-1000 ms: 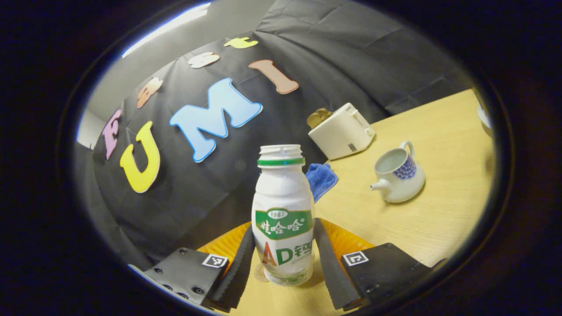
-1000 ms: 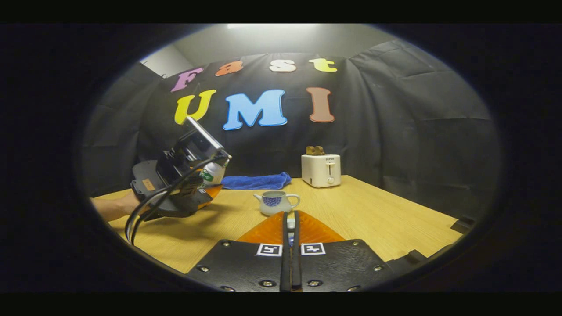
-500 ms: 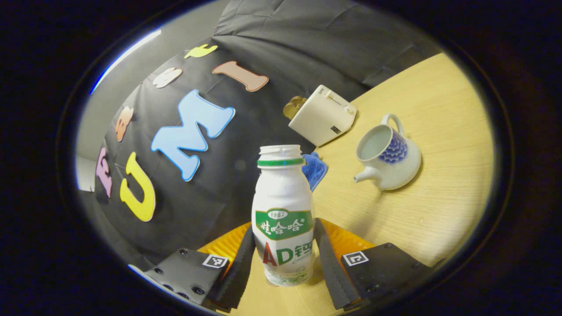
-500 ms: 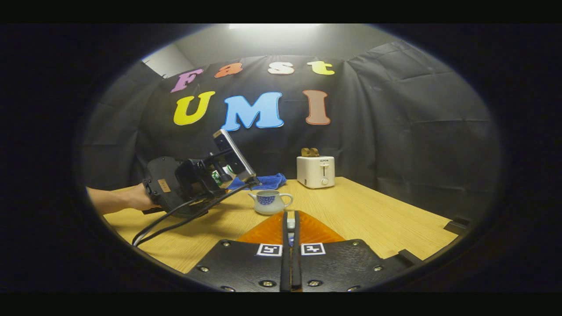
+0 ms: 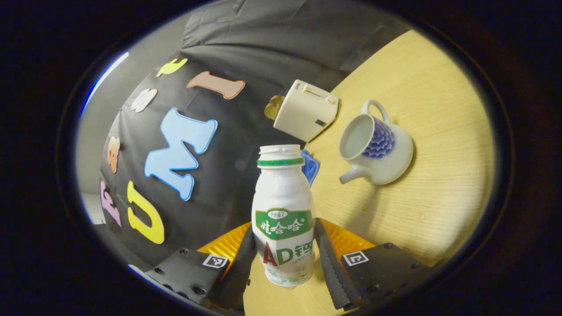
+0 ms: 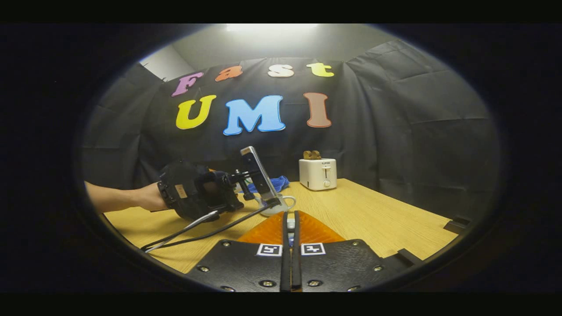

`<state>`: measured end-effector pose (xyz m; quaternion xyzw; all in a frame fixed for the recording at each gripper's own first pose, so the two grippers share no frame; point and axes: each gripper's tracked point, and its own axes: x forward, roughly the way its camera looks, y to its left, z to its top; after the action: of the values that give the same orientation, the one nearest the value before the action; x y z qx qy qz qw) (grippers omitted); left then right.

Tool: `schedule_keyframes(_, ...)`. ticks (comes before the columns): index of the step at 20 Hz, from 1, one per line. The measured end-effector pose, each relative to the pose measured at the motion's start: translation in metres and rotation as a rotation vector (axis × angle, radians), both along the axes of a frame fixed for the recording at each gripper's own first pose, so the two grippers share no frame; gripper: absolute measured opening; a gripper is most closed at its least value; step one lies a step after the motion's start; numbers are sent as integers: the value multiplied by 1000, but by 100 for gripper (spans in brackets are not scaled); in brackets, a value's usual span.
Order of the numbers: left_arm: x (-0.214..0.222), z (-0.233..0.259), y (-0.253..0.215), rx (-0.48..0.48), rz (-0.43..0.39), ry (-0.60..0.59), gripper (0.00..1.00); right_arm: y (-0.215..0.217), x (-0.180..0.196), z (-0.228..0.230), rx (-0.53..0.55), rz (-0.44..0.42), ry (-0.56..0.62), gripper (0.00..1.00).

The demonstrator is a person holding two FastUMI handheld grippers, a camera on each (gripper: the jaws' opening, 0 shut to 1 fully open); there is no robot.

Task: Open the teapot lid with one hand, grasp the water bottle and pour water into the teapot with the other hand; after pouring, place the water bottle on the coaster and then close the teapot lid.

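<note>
Left gripper view: the left gripper (image 5: 284, 263) is clamping the water bottle (image 5: 283, 215) at centre (uncapped), the lidless teapot (image 5: 375, 147) sitting upper right.

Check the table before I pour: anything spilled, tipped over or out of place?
Nothing stands out. The teapot sits upright and open on the dry table; the left gripper holds the uncapped water bottle. The toaster and blue cloth sit undisturbed behind.
</note>
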<state>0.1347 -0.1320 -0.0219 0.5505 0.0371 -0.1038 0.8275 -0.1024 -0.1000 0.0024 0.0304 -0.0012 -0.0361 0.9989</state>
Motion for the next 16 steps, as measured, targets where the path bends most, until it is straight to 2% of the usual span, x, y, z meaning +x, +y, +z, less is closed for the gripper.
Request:
schedule_keyframes(6, 1, 0, -10, 138, -9, 2, 87, -10, 2, -5, 38, -9, 7, 1)
schedule_keyframes(7, 2, -1, -10, 158, -7, 1, 79, -11, 1, -3, 38, -12, -1, 1)
schedule_keyframes(10, 3, 3, -9, 203, 0, -10, 79, -11, 2, -4, 55, -5, -4, 1)
schedule_keyframes(11, 3, 2, -10, 212, 2, -9, 83, -13, 2, -5, 61, -7, -3, 1)
schedule_keyframes(12, 1, 3, -10, 219, 1, -10, 79, -13, 1, -3, 66, -5, -4, 1)
schedule_keyframes(16, 2, 2, -12, 278, -9, 11, 79, -15, -2, 2, 70, -13, -26, 1)
